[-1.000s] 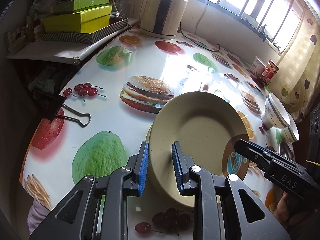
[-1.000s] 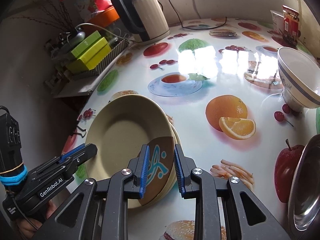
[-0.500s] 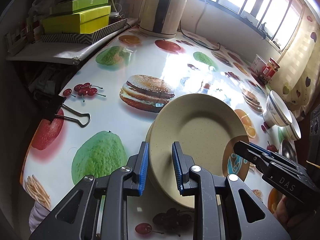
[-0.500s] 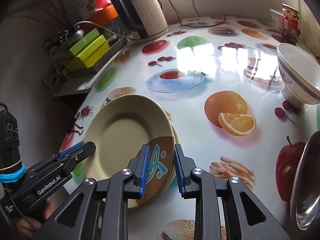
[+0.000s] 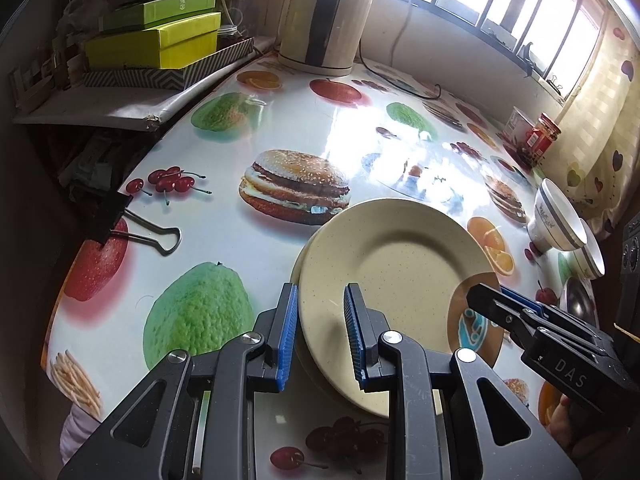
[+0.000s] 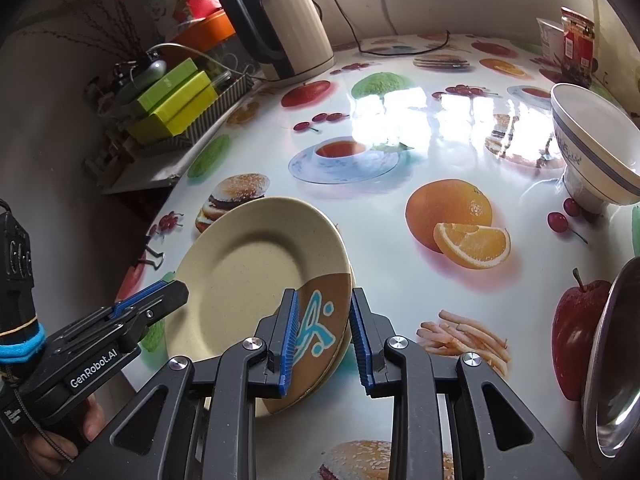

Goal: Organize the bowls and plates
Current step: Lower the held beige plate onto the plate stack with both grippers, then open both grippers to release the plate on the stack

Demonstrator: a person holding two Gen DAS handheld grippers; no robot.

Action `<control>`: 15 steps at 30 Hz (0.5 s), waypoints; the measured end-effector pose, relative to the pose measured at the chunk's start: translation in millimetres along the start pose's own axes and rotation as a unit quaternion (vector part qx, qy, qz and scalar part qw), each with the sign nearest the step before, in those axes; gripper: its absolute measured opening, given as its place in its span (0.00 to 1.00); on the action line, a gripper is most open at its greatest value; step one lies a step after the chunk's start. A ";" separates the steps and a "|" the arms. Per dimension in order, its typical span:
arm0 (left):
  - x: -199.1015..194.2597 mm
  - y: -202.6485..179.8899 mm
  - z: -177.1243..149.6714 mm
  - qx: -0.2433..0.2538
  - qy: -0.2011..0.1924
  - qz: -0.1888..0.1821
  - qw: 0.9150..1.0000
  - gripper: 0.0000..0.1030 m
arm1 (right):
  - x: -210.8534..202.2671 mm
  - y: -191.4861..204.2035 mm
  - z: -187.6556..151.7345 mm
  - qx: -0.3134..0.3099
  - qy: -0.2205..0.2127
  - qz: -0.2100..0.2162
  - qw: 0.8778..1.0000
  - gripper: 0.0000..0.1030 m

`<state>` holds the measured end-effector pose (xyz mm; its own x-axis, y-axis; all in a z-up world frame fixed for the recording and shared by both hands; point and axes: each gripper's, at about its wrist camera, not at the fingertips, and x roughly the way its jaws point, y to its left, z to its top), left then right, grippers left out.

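Your table (image 5: 248, 248), covered in a glossy cloth printed with fruit and burgers, fills both views, with a cream kettle (image 6: 288, 28) at its far edge and yellow-green boxes (image 5: 156, 40) on a shelf to the far left. On the near part of the table sits the stack of plates (image 5: 396, 272): a tan top plate with a brown patch and blue mark, lying slightly askew on at least one more plate whose rim shows beneath it. So the plates look already gathered, though not yet squared up. Your left gripper (image 5: 320, 332) has its blue pads apart, straddling the near-left rim of the top plate without squeezing it. Your right gripper (image 6: 323, 340) is likewise spread, its pads either side of the brown patch and not pressing on it. To the right stand two white bowls with a grey band (image 5: 560, 220), one just beside the other rather than nested, and a steel bowl (image 6: 612, 360) at the near right edge. Judging by this, the plates need only a nudge into line, while the bowls are the work left to you. A black binder clip (image 5: 120, 220) lies at the left edge.
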<state>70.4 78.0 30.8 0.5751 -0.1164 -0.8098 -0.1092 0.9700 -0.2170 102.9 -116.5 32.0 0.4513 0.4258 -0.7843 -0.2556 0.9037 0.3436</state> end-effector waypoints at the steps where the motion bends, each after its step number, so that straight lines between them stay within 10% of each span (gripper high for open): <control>1: 0.1 0.5 0.2 -0.001 0.000 0.000 1.000 0.24 | 0.1 0.2 0.0 -0.002 0.000 -0.002 1.000 0.26; 15: -0.6 -0.1 0.3 -0.002 -0.002 -0.001 1.000 0.24 | 1.8 2.8 -0.4 -0.014 -0.002 -0.012 1.000 0.27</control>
<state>70.3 78.0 31.5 0.5777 -0.1176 -0.8077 -0.1116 0.9689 -0.2209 102.6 -113.3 31.3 0.4602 0.4041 -0.7905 -0.2689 0.9120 0.3096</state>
